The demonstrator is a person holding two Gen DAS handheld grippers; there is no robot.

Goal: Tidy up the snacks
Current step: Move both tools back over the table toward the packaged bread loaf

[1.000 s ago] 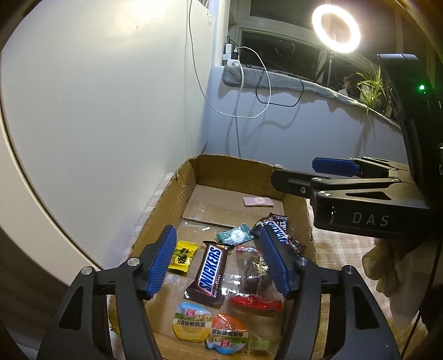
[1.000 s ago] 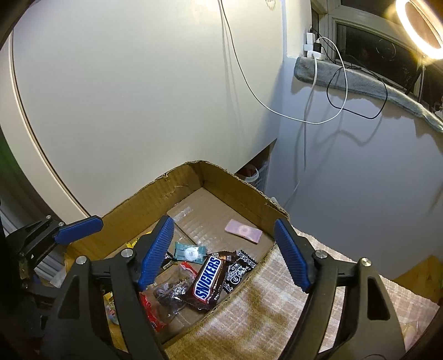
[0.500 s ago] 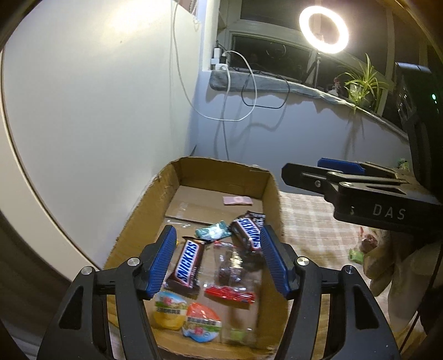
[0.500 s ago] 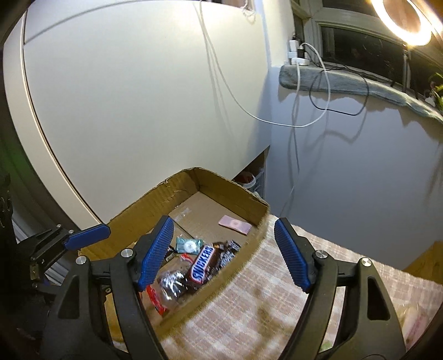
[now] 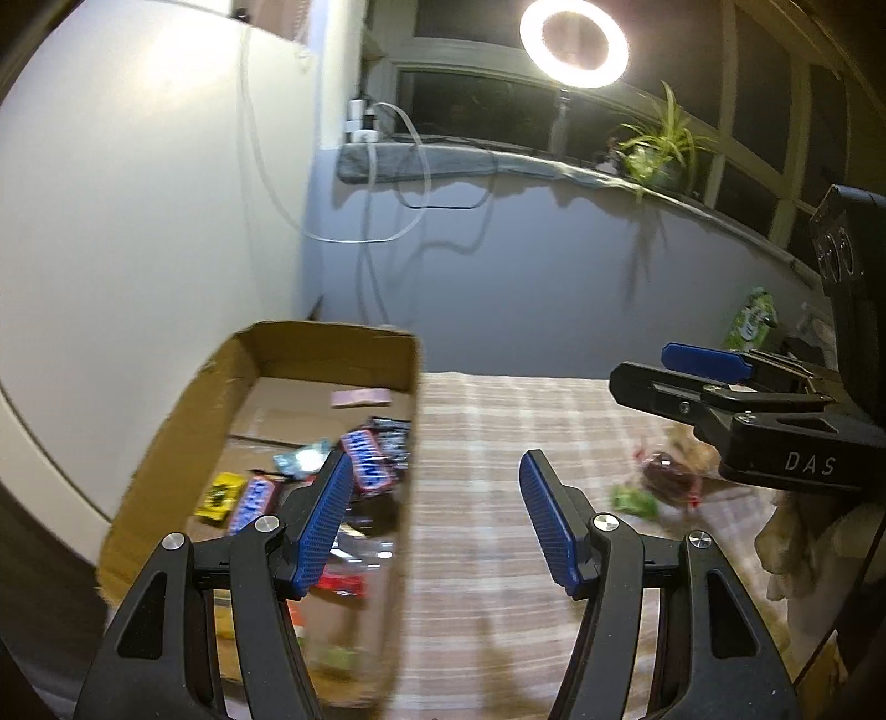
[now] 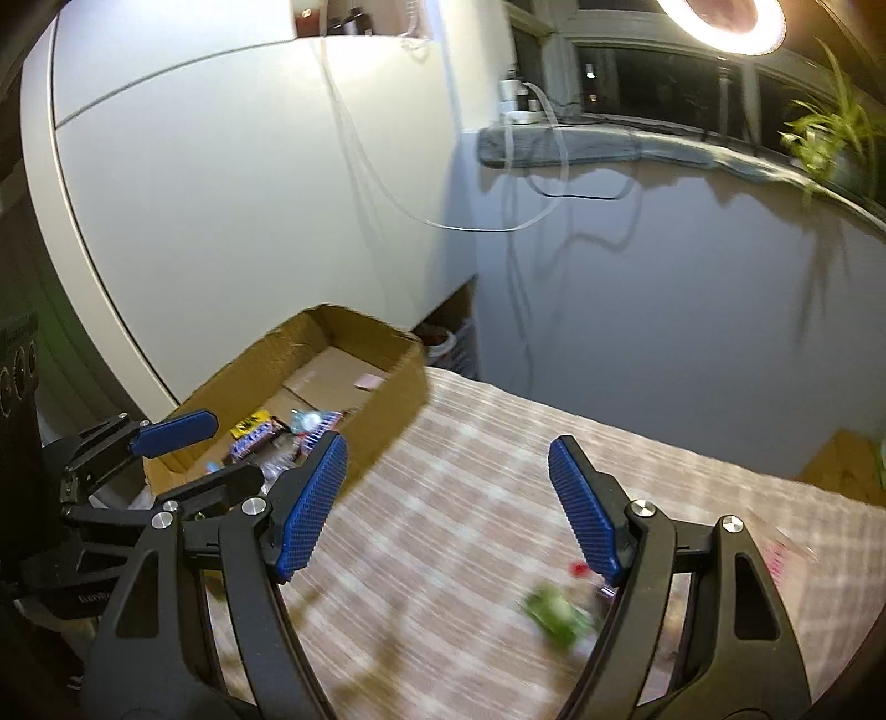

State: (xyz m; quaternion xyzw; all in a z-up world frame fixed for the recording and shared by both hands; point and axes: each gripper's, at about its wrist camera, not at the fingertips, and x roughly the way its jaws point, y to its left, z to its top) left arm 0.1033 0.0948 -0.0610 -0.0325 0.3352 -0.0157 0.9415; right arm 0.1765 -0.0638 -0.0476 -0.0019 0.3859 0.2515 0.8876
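Note:
A cardboard box [image 5: 412,387] stands at the table's left and holds several snacks, among them two Snickers bars [image 5: 365,468] and a yellow packet [image 5: 219,495]. The box also shows in the right wrist view [image 6: 398,382]. My left gripper [image 5: 432,520] is open and empty, above the box's right wall. My right gripper [image 6: 448,504] is open and empty over the checked tablecloth [image 6: 470,498]. A green wrapped snack [image 6: 556,612] lies below the right gripper. It shows in the left wrist view [image 5: 634,498] beside a dark red wrapped snack [image 5: 667,479].
A green packet [image 5: 750,321] stands at the table's far right. A ring light [image 5: 573,41], a plant [image 5: 656,152] and hanging white cables [image 5: 382,232] are by the back wall. A white cabinet wall [image 5: 138,221] rises left of the box.
Both grippers have swung to the right, away from over the box and toward the tablecloth. The box now sits further left in both views. Both stay open and empty.

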